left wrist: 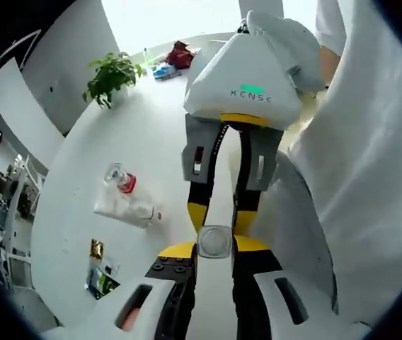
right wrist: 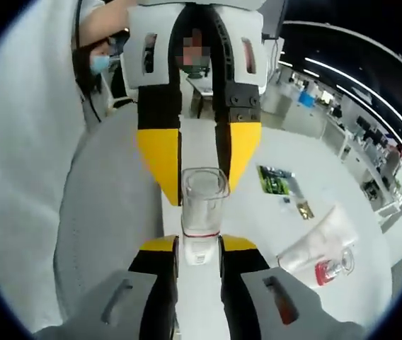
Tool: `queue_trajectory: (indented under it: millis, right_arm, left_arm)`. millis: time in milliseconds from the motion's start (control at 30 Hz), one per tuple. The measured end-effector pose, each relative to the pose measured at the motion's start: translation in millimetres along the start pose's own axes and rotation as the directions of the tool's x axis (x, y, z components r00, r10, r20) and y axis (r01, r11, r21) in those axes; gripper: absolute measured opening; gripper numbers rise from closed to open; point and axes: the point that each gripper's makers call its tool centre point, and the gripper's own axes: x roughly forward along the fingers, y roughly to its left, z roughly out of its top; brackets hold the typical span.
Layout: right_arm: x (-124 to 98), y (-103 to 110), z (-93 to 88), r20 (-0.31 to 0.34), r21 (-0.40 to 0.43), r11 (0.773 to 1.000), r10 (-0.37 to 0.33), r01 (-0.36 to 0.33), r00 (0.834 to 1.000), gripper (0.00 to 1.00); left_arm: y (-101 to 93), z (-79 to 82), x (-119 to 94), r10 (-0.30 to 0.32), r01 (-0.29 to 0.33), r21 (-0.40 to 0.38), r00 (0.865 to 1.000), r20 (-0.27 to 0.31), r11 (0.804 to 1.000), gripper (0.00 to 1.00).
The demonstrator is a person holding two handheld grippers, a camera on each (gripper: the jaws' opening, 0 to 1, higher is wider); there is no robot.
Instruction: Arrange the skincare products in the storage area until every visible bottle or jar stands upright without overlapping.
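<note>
The white table (left wrist: 102, 212) is being viewed from close above by both cameras, each looking forward along its own jaws. The two views are being aimed at one another, so each one is being faced by the opposing gripper at close range. The lying tube (left wrist: 127, 200) (right wrist: 314, 244) is being shared by both.

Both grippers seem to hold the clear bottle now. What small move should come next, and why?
Probably open the left gripper so the right gripper alone keeps the clear bottle and can stand it on the table; both pairs of jaws appear closed on it.
</note>
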Motion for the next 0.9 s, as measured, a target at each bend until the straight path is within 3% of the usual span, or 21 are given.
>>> queue_trajectory:
  millis: [367, 633, 900]
  right_arm:
    - [5.1, -2.2, -6.8, 0.029, 0.013, 1.000, -0.004, 0.003, 1.000, 0.19]
    - [4.3, -2.9, -11.2, 0.064, 0.055, 0.998, 0.011, -0.014, 0.998, 0.18]
    - [4.1, -0.5, -16.3, 0.082, 0.039, 0.997, 0.060, -0.064, 0.995, 0.18]
  left_arm:
    - [0.1, -3.1, 10.0, -0.012, 0.011, -0.023, 0.999, -0.034, 1.000, 0.24]
    - [0.4, -1.1, 14.0, -0.028, 0.028, -0.019, 1.000, -0.012, 0.999, 0.24]
    - [-2.8, 1.5, 20.4, -0.056, 0.056, 0.015, 0.998, 0.000, 0.998, 0.24]
